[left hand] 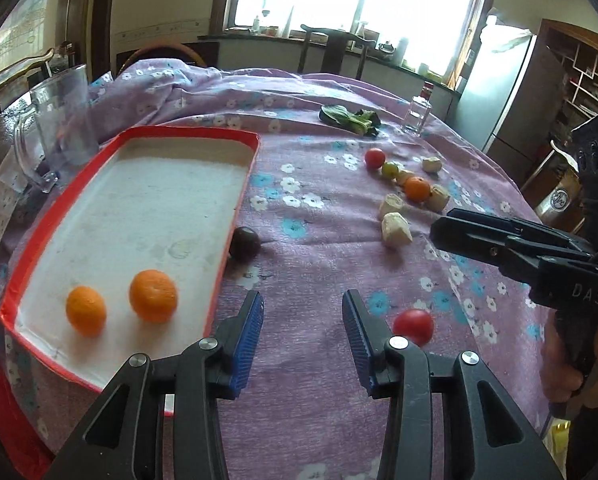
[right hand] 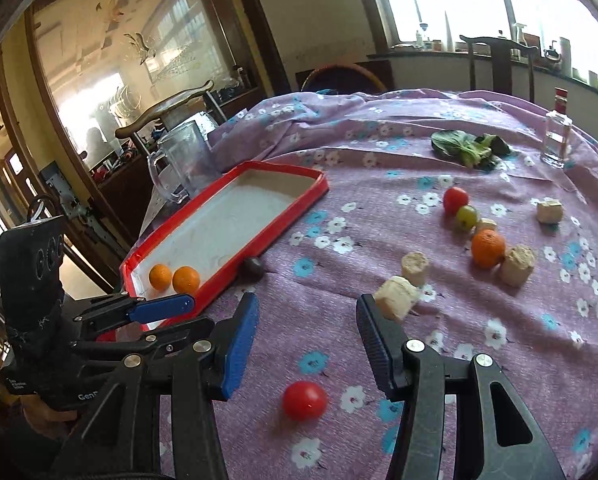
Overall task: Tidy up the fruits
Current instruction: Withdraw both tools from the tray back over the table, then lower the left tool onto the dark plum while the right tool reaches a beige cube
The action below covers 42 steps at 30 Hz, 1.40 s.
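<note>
A red-rimmed white tray (left hand: 235, 200) (right hand: 299, 210) lies at the left and holds two oranges (left hand: 153, 295) (right hand: 186, 279). A dark round fruit (left hand: 244, 243) (right hand: 254, 267) lies against the tray's right rim. A red tomato (left hand: 413, 326) (right hand: 304, 400) lies on the cloth near both grippers. Farther right lie another tomato (left hand: 375, 158) (right hand: 455, 199), a green fruit (left hand: 389, 169) (right hand: 467, 216) and an orange (left hand: 417, 189) (right hand: 487, 248). My left gripper (left hand: 303, 320) is open and empty, beside the tray. My right gripper (right hand: 307, 320) is open and empty, above the near tomato.
Several pale banana chunks (left hand: 395, 230) (right hand: 397, 298) lie among the fruit. A leafy green (left hand: 351, 118) (right hand: 469, 146) and a small glass bottle (left hand: 417, 114) (right hand: 557, 140) are at the back. A clear jug (left hand: 61, 124) (right hand: 181, 162) stands behind the tray. A purple flowered cloth (left hand: 323, 216) covers the table.
</note>
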### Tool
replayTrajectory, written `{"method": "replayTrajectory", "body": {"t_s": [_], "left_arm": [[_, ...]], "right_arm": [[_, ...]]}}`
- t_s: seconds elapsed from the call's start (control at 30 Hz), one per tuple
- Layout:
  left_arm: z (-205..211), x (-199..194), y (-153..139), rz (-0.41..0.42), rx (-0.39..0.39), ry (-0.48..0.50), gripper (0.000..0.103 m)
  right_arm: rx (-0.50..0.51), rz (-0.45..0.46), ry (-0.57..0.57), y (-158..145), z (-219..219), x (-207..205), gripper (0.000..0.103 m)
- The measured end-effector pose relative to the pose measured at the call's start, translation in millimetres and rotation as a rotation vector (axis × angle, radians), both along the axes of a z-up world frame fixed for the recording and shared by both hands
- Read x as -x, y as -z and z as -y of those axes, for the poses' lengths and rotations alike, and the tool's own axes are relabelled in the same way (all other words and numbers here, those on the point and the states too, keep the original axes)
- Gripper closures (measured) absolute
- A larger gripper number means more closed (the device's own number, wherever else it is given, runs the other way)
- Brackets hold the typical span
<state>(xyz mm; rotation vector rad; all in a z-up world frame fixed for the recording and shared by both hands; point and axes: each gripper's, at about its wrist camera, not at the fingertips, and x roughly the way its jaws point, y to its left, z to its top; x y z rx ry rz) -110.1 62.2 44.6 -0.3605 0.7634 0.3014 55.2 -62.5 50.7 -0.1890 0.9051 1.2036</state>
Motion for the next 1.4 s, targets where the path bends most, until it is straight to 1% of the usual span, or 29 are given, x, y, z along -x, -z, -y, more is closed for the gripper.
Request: {"method": "replayTrajectory", "body": {"t_s": [0.07,0.17,0.37,0.4,0.47,0.63,0.7,0.8,0.9,0.97,1.03,1.07,1.1,1.13,1.17,1.2,1.27,1.37,1.4], "left_arm": [[-2.8,-6.7,4.8,-0.01,0.025,-0.002,0.062],[-12.3,-17.5,10.3,-0.025,0.052,-0.033,0.062],[-33.5,-38.5,20.1,-0.065,0.068,-0.154,0.062],[-36.0,-41.4,21.7,-0.073,0.069,-0.174,0.064],[-39.3,-48.3,24.4,-0.086,0.081,-0.206,0.064],[-35.4,-74.5,30.4,-0.127,0.024,-0.276,0.063],[-31.4,-90.6,34.5,-0.125,0.02,-0.281,0.056],[-27.6,-104.0,37.7,-0.132,-0.009,-0.285,0.049],[-25.8,-112.8,41.3,-0.135,-0.039,-0.277,0.048],[-25.3,-114.7,43.0,-0.129,-0.047,-0.27,0.049],[-26.3,-114.2,44.3,-0.122,-0.057,-0.268,0.054],[-28.0,-112.1,44.5,-0.118,-0.063,-0.268,0.064],[-30.1,-109.9,44.6,-0.114,-0.067,-0.267,0.076],[-33.3,-107.4,45.4,-0.107,-0.065,-0.266,0.082],[-37.2,-102.8,44.7,-0.095,-0.051,-0.262,0.093],[-41.9,-99.0,44.9,-0.079,-0.022,-0.254,0.101],[-50.3,-91.8,46.9,-0.051,0.041,-0.243,0.101],[-55.8,-84.8,47.3,-0.051,0.044,-0.258,0.101],[-56.0,-85.9,46.9,-0.055,0.045,-0.267,0.099]], "right_arm": [[0.002,-0.002,0.015,1.2,9.7,-5.6,0.051],[0.003,-0.009,0.037,4.5,22.7,-13.2,0.051],[-0.01,-0.016,0.049,7.1,39.5,-23.6,0.051],[-0.012,-0.016,0.049,7.8,41.1,-25.0,0.051],[-0.012,-0.017,0.052,9.9,44.1,-28.7,0.051],[-0.004,-0.041,0.07,19.9,45.5,-41.0,0.051],[0.001,-0.051,0.079,25.1,42.3,-45.6,0.052],[0.025,-0.063,0.089,35.7,30.7,-51.8,0.053],[0.07,-0.056,0.09,47.8,12.5,-54.6,0.053],[0.094,-0.051,0.083,54.9,0.8,-54.3,0.053],[0.107,-0.052,0.074,60.0,-9.6,-52.4,0.053],[0.113,-0.046,0.068,62.1,-14.6,-50.6,0.054],[0.124,-0.038,0.064,64.9,-19.0,-48.9,0.058],[0.132,-0.031,0.063,67.8,-22.7,-46.3,0.065],[0.128,-0.034,0.058,69.6,-24.7,-44.7,0.067],[0.121,-0.031,0.055,70.1,-25.5,-42.4,0.07],[0.122,-0.011,0.055,70.0,-25.6,-38.4,0.071],[0.115,-0.022,0.052,70.0,-24.2,-37.4,0.071],[0.112,-0.031,0.051,70.7,-23.6,-38.0,0.071]]}}
